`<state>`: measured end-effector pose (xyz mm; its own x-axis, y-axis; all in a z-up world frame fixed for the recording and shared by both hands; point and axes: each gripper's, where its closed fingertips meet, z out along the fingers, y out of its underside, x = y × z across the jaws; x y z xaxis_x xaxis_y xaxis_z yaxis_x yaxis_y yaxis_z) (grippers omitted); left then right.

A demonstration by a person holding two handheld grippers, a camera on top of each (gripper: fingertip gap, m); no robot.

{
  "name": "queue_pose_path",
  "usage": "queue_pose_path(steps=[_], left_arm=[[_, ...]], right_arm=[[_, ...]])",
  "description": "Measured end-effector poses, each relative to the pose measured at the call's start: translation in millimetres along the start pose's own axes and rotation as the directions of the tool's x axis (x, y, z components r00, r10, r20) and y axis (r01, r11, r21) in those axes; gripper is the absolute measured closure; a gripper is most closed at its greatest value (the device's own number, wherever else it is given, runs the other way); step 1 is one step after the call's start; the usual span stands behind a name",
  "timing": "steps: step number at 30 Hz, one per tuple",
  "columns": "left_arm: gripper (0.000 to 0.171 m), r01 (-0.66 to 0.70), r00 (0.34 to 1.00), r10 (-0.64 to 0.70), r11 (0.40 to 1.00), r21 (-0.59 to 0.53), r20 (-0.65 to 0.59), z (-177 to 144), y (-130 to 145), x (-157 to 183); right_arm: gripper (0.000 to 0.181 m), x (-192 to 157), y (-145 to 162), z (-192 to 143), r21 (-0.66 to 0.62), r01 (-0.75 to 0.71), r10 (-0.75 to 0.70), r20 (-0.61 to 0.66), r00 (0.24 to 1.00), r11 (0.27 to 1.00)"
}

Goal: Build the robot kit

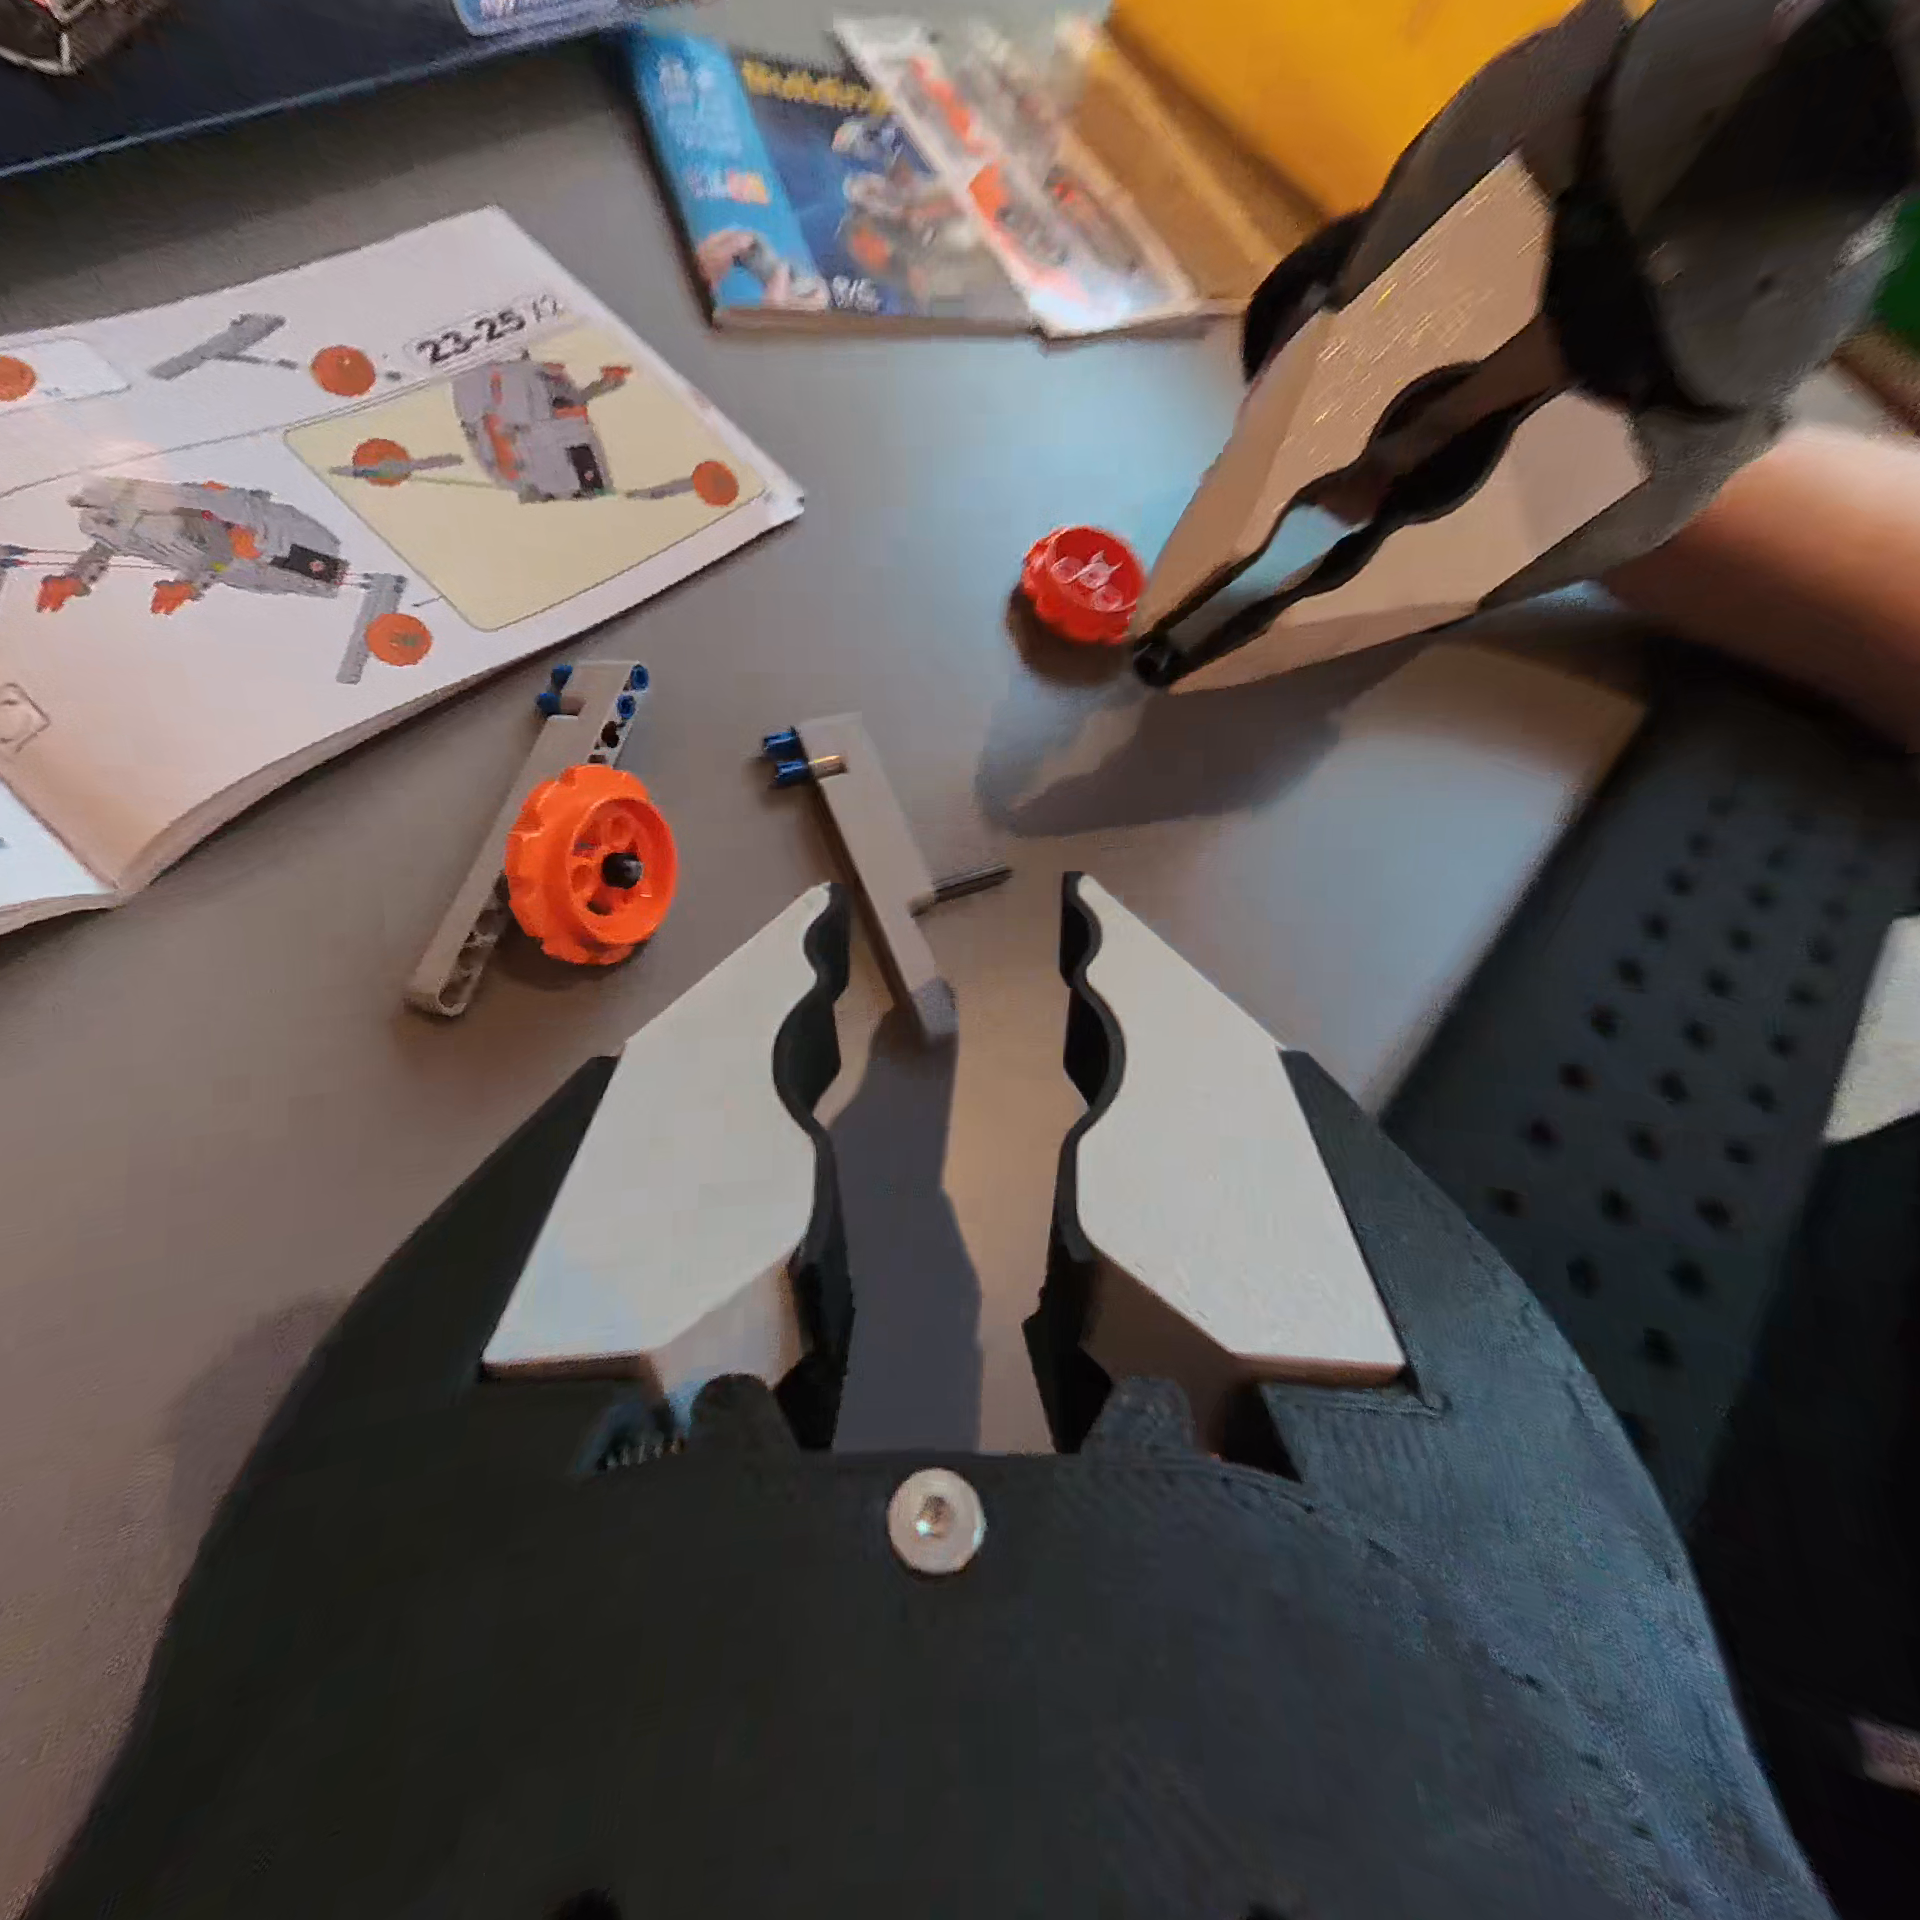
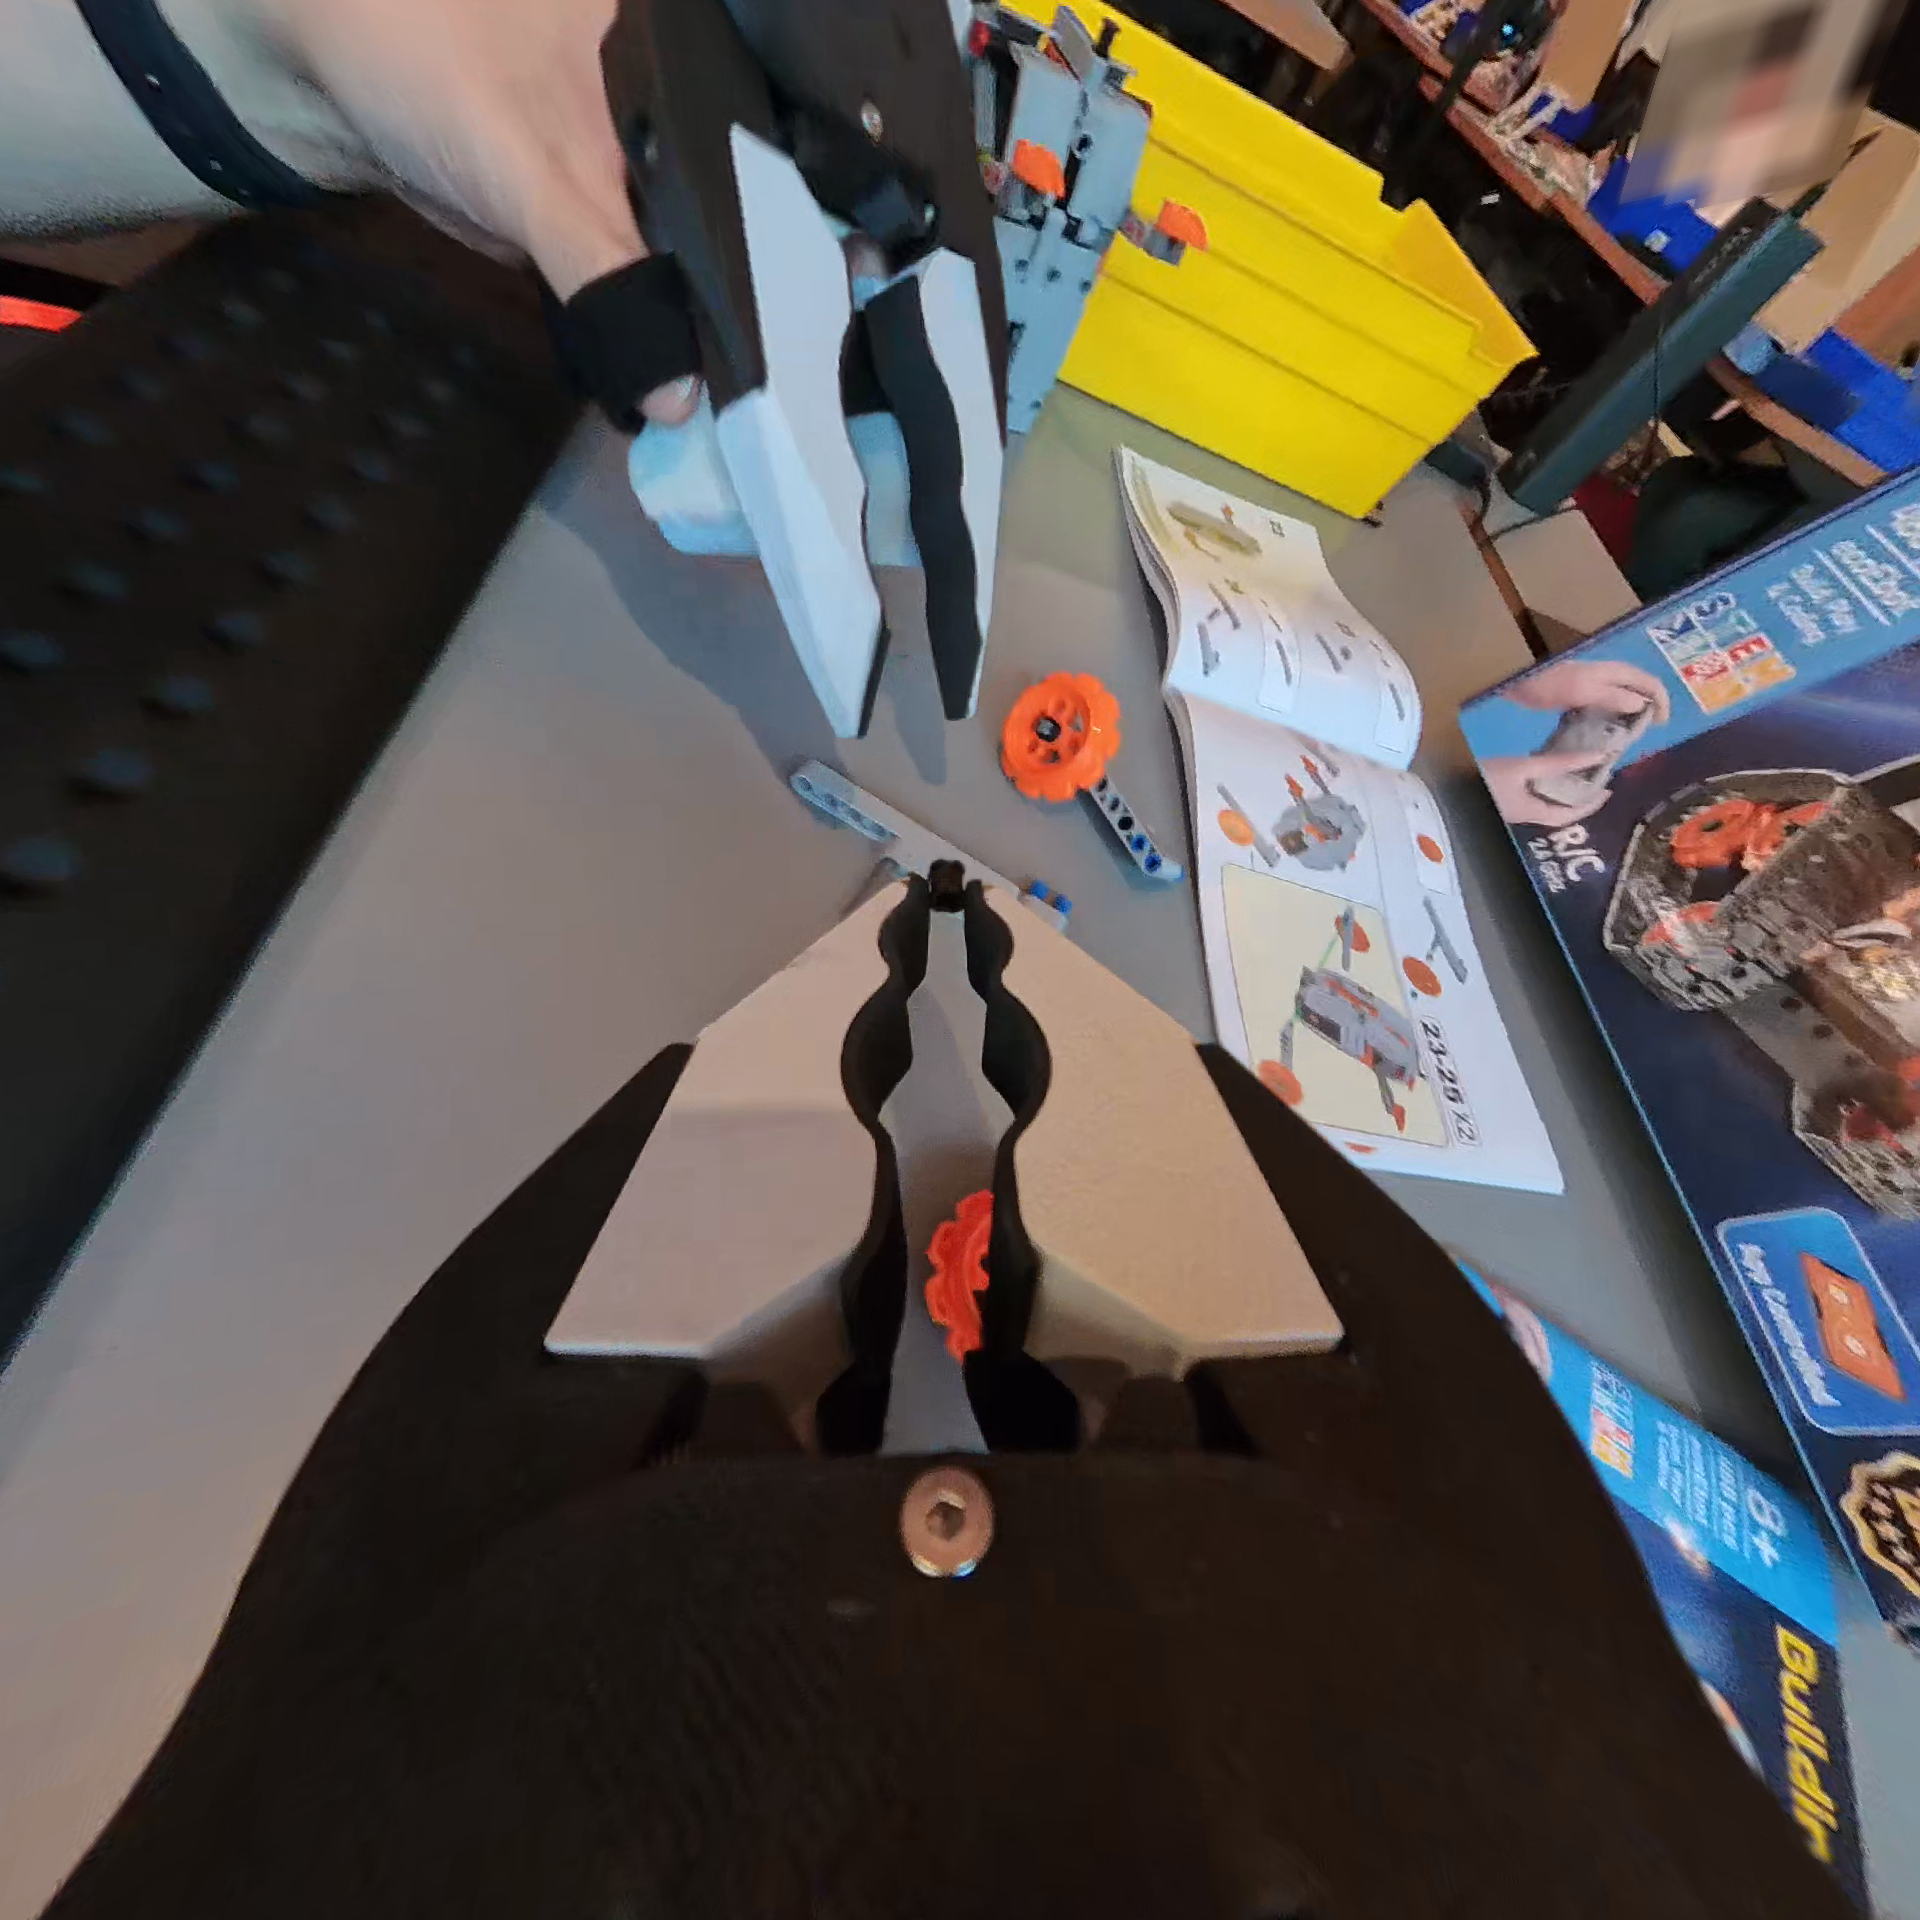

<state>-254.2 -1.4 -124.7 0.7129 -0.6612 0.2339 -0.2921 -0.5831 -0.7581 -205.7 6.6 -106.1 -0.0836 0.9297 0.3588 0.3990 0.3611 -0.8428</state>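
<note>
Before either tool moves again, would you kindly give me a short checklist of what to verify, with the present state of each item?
1. Right tool shut on the small black peg: ok, the tips pinch it.
2. Left tool open: ok, jaws apart, nothing between them.
3. Bare grey beam with blue pins free: ok, it lies on the grey table just ahead of the left tool, untouched.
4. Loose orange wheel clear of the right tool: cannot tell, it sits right at the tips.
5. Second grey beam carrying an orange wheel: ok, apart from both tools.
6. Open instruction booklet visible: ok.
</note>
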Motion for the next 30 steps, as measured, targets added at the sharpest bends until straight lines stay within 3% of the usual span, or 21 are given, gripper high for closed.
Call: queue_pose_path(steps=[2,6,10,13,15,19,22,26,30], left_arm=[[0.134,-0.04,0.994,0.049,0.994,-0.097,0.093,11,10,-9],[0.131,-0.057,0.984,0.094,0.971,-0.232,0.151,22,30,-9],[0.142,-0.123,0.958,0.178,0.963,-0.239,0.225,24,32,-12],[0.149,-0.102,0.957,0.158,0.969,-0.225,0.244,26,31,-9],[0.164,-0.132,0.952,0.191,0.961,-0.242,0.238,26,31,-10],[0.165,-0.092,0.972,0.122,0.984,-0.15,0.2,28,26,-9],[0.165,-0.065,0.978,0.068,0.998,-0.026,0.196,10,5,-4],[0.166,-0.085,0.98,0.053,0.983,0.162,0.194,-34,-40,19],[0.166,-0.174,0.957,0.098,0.946,0.273,0.272,-70,-69,39]], right_arm=[[0.176,4,1,-1,-0.007,0.011,-0.011,-0.027,1.0,1.0],[0.176,4,0,2,-0.005,-0.007,0.007,-0.029,1.0,1.0],[0.176,2,1,4,-0.007,-0.02,0.02,-0.015,1.0,1.0],[0.176,3,-4,1,0.028,-0.061,0.061,-0.003,0.998,0.998],[0.176,5,-10,-2,0.064,-0.094,0.094,0.007,0.996,0.993],[0.176,6,-26,-10,0.166,-0.19,0.181,0.066,0.981,0.968],[0.176,9,-46,-21,0.273,-0.273,0.247,0.127,0.961,0.923],[0.176,5,-82,-42,0.427,-0.448,0.327,0.327,0.887,0.786],[0.176,5,-115,-73,0.508,-0.602,0.333,0.524,0.784,0.616]])
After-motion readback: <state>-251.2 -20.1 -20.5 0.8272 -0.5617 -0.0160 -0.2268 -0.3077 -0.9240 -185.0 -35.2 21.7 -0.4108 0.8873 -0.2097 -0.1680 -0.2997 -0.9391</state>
